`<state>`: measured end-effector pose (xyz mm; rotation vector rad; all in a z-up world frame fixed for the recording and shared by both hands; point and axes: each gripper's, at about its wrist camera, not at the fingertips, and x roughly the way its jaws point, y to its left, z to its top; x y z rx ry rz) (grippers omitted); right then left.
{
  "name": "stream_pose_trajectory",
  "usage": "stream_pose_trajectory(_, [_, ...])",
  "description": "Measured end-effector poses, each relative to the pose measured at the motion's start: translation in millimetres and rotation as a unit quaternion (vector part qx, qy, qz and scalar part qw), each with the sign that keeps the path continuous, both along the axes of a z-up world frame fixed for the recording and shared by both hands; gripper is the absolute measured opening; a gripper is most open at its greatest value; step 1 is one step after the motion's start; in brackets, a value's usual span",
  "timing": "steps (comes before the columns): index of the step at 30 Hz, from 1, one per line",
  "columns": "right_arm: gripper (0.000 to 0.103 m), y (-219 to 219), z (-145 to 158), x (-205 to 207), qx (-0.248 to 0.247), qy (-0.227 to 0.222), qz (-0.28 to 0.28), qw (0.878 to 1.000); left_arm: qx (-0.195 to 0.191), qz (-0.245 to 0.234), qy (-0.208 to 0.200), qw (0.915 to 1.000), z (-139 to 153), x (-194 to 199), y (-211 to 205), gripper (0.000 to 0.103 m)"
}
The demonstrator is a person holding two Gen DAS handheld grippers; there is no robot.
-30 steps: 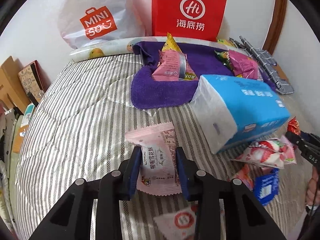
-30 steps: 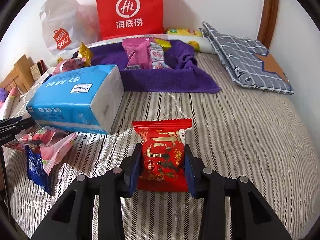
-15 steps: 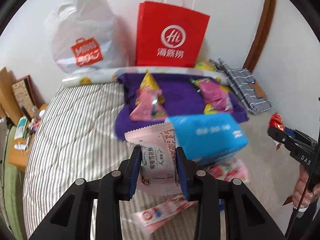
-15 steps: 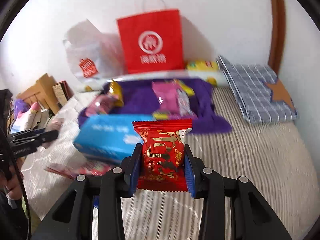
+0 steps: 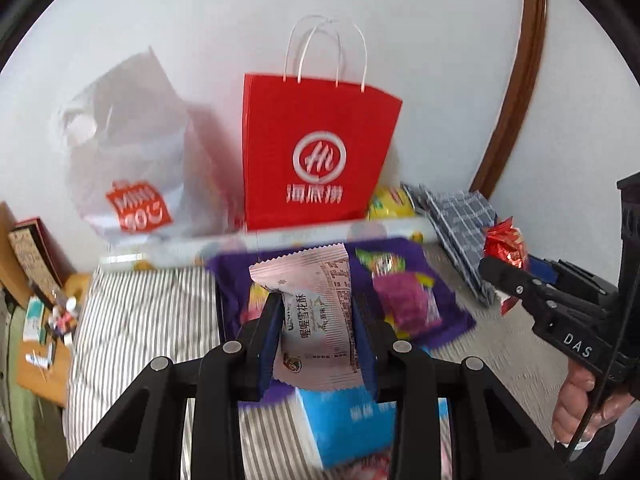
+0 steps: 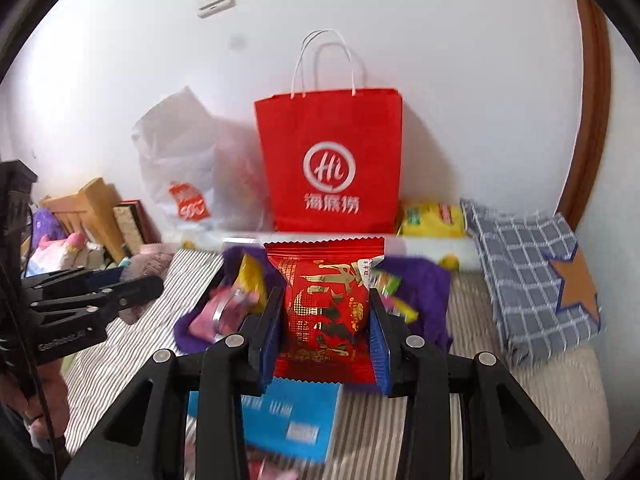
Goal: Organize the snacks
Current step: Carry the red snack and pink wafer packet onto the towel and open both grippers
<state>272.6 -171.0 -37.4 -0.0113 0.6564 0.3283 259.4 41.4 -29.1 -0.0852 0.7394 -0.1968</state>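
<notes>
My left gripper (image 5: 316, 312) is shut on a pale pink snack packet (image 5: 316, 312), held upright in the air above the striped bed. My right gripper (image 6: 325, 312) is shut on a red snack packet (image 6: 325, 312) with gold print, also lifted clear of the bed. Below and beyond both lies a purple towel (image 5: 448, 316) (image 6: 432, 280) carrying several snack packets in pink, yellow and green. A red paper bag (image 5: 316, 160) (image 6: 332, 160) with white handles stands against the wall behind it. The right gripper with its red packet (image 5: 504, 244) shows at the right edge of the left wrist view.
A blue tissue pack (image 5: 352, 424) (image 6: 288, 416) lies on the striped bed (image 5: 152, 320) beneath the grippers. A white plastic shopping bag (image 5: 128, 160) leans on the wall left of the red bag. A checked blue cloth (image 6: 528, 272) lies at the right, wooden furniture (image 6: 92, 208) at the left.
Both grippers have risen from the bed with their packets still held. The views have tilted up, so the wall and the whole red bag show and the tissue pack has dropped low in frame.
</notes>
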Motion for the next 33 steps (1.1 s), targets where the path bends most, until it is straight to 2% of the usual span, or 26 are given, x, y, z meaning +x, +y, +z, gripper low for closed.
stream_pose_trajectory(7, [0.039, -0.5, -7.1, 50.0, 0.003, 0.006, -0.005, 1.000, -0.008, 0.001, -0.006, 0.9999, 6.5, 55.2, -2.7, 0.033])
stream_pose_trajectory(12, [0.039, 0.5, -39.3, 75.4, 0.029, 0.037, 0.005, 0.999, -0.009, 0.002, 0.001, 1.0000, -8.9, 86.1, -0.4, 0.033])
stream_pose_trajectory(17, [0.039, 7.5, -82.1, 90.6, 0.030, 0.080, 0.017, 0.996, -0.022, 0.015, 0.036, 0.9990, -41.4, 107.8, 15.9, 0.033])
stream_pose_trajectory(20, [0.039, 10.6, -103.7, 92.9, 0.015, 0.108, 0.023, 0.994, -0.015, 0.017, 0.051, 0.9984, -54.0, 114.9, 19.9, 0.033])
stream_pose_trajectory(24, [0.039, 8.8, -119.3, 92.8, -0.013, 0.115, 0.005, 0.993, -0.011, 0.021, 0.066, 0.9975, -66.3, 121.4, 23.1, 0.033])
stream_pose_trajectory(28, [0.039, 4.5, -124.1, 95.4, -0.004, 0.121, 0.004, 0.993, -0.016, 0.019, 0.086, 0.9960, -75.7, 126.5, 21.9, 0.033])
stream_pose_trajectory(33, [0.041, 4.1, -123.8, 95.1, -0.005, 0.115, 0.007, 0.993, -0.006, 0.004, 0.101, 0.9948, -84.2, 126.7, 11.4, 0.033])
